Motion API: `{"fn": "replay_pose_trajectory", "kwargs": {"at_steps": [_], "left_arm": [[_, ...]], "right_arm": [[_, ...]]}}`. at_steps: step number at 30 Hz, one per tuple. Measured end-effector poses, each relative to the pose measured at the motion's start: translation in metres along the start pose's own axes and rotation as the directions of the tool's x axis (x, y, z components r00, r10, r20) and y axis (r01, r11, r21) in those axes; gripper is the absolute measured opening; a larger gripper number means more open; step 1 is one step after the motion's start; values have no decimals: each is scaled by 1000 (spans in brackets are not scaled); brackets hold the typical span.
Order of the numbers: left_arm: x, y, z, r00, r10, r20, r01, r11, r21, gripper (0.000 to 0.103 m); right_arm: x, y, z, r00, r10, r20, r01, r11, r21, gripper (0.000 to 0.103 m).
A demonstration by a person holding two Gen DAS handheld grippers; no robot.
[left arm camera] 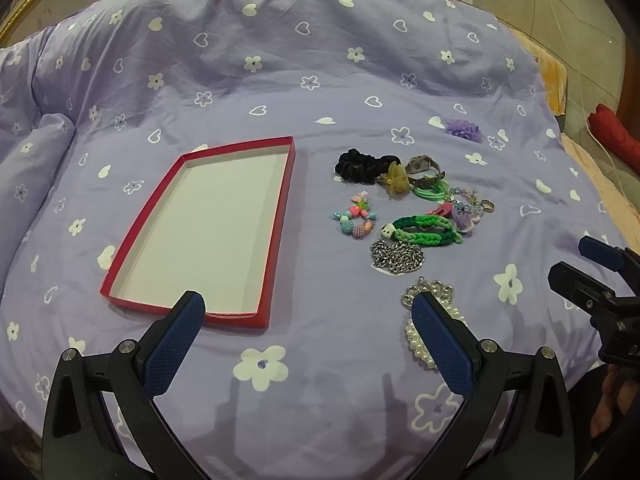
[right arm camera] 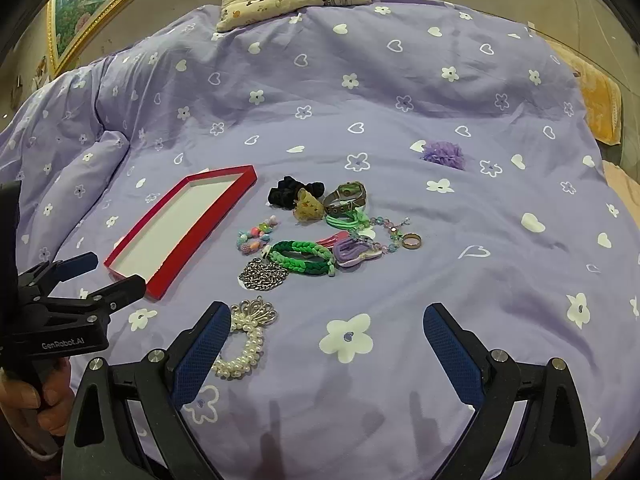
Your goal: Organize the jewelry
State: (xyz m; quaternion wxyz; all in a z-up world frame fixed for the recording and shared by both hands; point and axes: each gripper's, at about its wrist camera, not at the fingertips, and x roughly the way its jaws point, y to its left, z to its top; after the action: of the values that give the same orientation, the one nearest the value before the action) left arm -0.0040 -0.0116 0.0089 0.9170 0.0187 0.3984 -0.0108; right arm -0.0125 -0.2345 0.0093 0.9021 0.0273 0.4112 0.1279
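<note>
One red tray (left arm camera: pixel 276 240) lying on the purple bedspread (left arm camera: pixel 320 80), holding nothing; one jewelry cluster (left arm camera: pixel 412 208) just right of it, with one pearl bracelet (right arm camera: pixel 240 344) nearest. Left gripper (left arm camera: pixel 308 340) and right gripper (right arm camera: pixel 326 348) both spread wide, gripping nothing. Only in the right wrist view: one gilt picture frame (right arm camera: pixel 80 12).

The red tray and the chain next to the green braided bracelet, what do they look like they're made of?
The red tray looks like cardboard: thin, straight walls, matte white inside, probably a box lid. The chain looks like metal: silvery interlocked links with glints. Whether steel or plated cannot be told.
</note>
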Motion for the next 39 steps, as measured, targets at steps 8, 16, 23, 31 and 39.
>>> {"fn": "replay_pose_trajectory", "kwargs": {"at_steps": [8, 16, 23, 31, 39], "left_arm": [[2, -1, 0, 1000, -4, 3, 4, 1000, -1, 103], [1, -4, 1, 1000, -1, 9, 1, 1000, 5, 103], [1, -5, 1, 1000, -7, 8, 7, 1000, 2, 103], [1, -5, 2, 1000, -6, 9, 6, 1000, 3, 103], [1, -5, 3, 1000, -8, 9, 8, 1000, 3, 103]], "right_arm": [[-1, 1, 4, 1000, 5, 5, -5, 1000, -2, 98], [-3, 1, 2, 1000, 9, 14, -9, 1000, -1, 98], [-3, 3, 2, 1000, 12, 16, -12, 1000, -2, 98], [-3, 5, 2, 1000, 13, 16, -13, 1000, -7, 98], [-4, 8, 3, 1000, 19, 18, -18, 1000, -11, 98]]}}
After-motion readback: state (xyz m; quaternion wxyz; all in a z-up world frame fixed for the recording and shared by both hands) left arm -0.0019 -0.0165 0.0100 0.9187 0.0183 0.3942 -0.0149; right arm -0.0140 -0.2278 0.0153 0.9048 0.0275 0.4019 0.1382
